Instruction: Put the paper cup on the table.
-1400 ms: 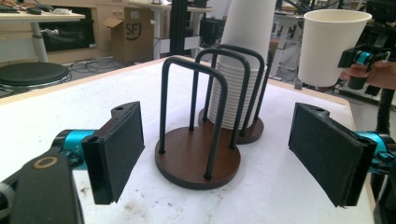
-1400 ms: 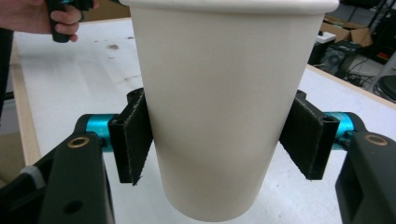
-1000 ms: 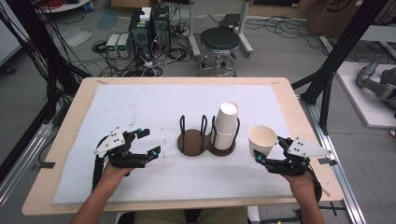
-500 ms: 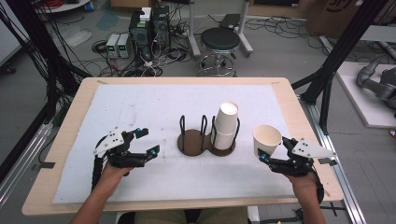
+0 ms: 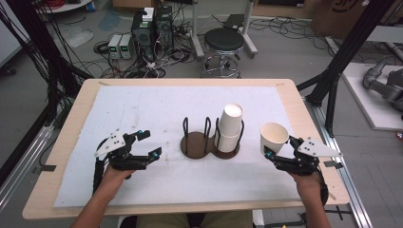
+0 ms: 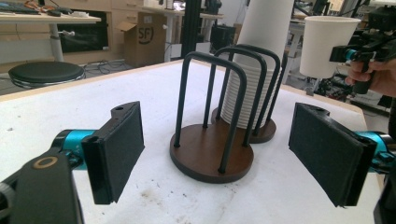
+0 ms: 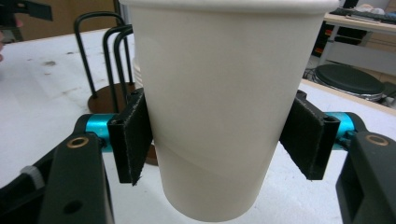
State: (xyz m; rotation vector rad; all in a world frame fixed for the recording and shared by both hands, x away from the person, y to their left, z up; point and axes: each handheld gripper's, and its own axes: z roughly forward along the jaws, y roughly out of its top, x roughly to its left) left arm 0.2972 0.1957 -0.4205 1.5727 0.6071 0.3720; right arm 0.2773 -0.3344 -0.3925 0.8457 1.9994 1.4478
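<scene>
My right gripper (image 5: 272, 151) clamps a smooth white paper cup (image 5: 273, 137) between its black felt-like pads, upright, off the table, just right of the rack (image 5: 209, 142). The rack's two round brown wooden bases carry dark wire hoops; its right bay holds stacked cups (image 5: 229, 126). My left gripper (image 5: 148, 144), well left of the rack, gapes wide, empty.

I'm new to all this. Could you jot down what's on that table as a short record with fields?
Held item: white paper cup, upright
Holder: right gripper, jaws clamped on the cup's sides
Other hand: left gripper, jaws open, nothing between them
Centre: dark wire cup rack on two round brown bases
In rack: stack of white paper cups, right-hand bay; left bay vacant
Surface: white-covered wooden table
</scene>
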